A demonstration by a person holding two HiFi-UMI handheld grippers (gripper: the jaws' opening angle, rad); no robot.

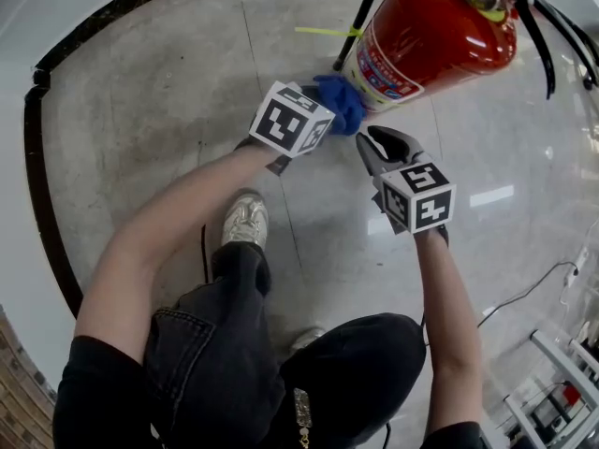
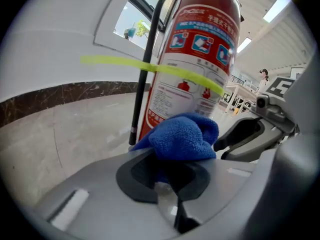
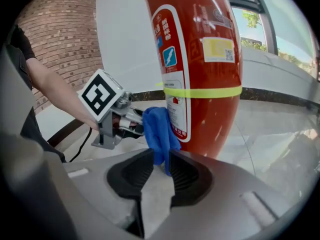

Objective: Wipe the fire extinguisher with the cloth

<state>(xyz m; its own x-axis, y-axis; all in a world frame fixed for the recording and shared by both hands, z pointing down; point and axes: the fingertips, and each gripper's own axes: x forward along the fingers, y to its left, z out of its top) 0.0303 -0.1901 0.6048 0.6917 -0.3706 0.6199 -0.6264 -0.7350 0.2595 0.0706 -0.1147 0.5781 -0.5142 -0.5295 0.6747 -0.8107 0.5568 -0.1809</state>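
Note:
A red fire extinguisher [image 1: 426,36] [image 2: 195,59] [image 3: 200,59] stands on the pale stone floor. My left gripper [image 1: 323,110] [image 2: 167,171] is shut on a bunched blue cloth [image 1: 342,103] [image 2: 185,136] [image 3: 159,129], which it holds against the extinguisher's lower body by the label. My right gripper [image 1: 374,143] [image 3: 159,171] sits just right of the cloth, with its jaws a little apart and floor showing through the gap. The cloth's hanging end lines up with that gap at the tips. I cannot tell whether it touches the pads.
A black hose [image 1: 365,7] [image 2: 147,69] runs down the extinguisher's side, with a yellow-green tie [image 1: 323,32] [image 3: 200,91] round the body. The person's shoe [image 1: 245,221] is near the left arm. A dark floor border [image 1: 37,157] curves at left. A cable [image 1: 524,293] and metal frame [image 1: 562,382] lie lower right.

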